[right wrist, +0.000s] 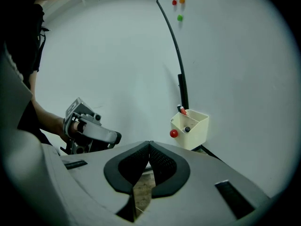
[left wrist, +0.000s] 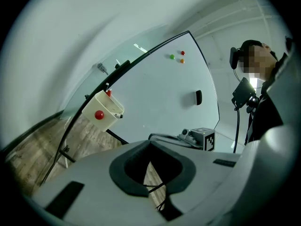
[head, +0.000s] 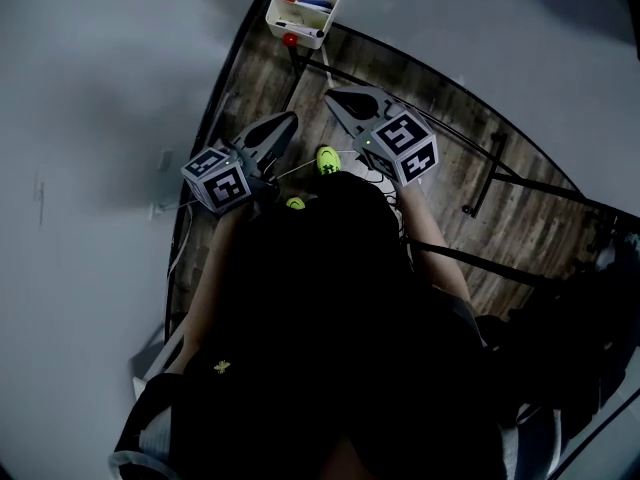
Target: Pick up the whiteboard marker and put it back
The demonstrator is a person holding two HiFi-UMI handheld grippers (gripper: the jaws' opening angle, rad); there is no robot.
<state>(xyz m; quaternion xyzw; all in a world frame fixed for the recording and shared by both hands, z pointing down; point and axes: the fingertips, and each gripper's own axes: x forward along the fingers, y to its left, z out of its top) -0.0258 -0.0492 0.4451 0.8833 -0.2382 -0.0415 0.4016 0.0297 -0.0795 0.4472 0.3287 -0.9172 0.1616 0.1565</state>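
Note:
A white marker box [head: 302,13] hangs at the whiteboard's lower edge with a red magnet [head: 290,39] on its front. Markers [head: 312,5] lie inside it, one of them blue; a red-capped marker [right wrist: 182,110] sticks up from the box [right wrist: 190,128]. My left gripper [head: 290,120] is shut and empty, short of the box [left wrist: 103,109]. Its tips [left wrist: 150,142] meet with nothing between them. My right gripper [head: 333,98] is also shut and empty, its tips [right wrist: 149,143] pointing toward the box. The two grippers are side by side.
The whiteboard [left wrist: 160,93] carries coloured magnets [left wrist: 178,56] and a black eraser [left wrist: 199,97]. Its black stand legs [head: 487,173] cross the wooden floor [head: 470,128]. The person's yellow-green shoe [head: 327,158] is below the grippers. A person with a headset [left wrist: 254,93] is at the right in the left gripper view.

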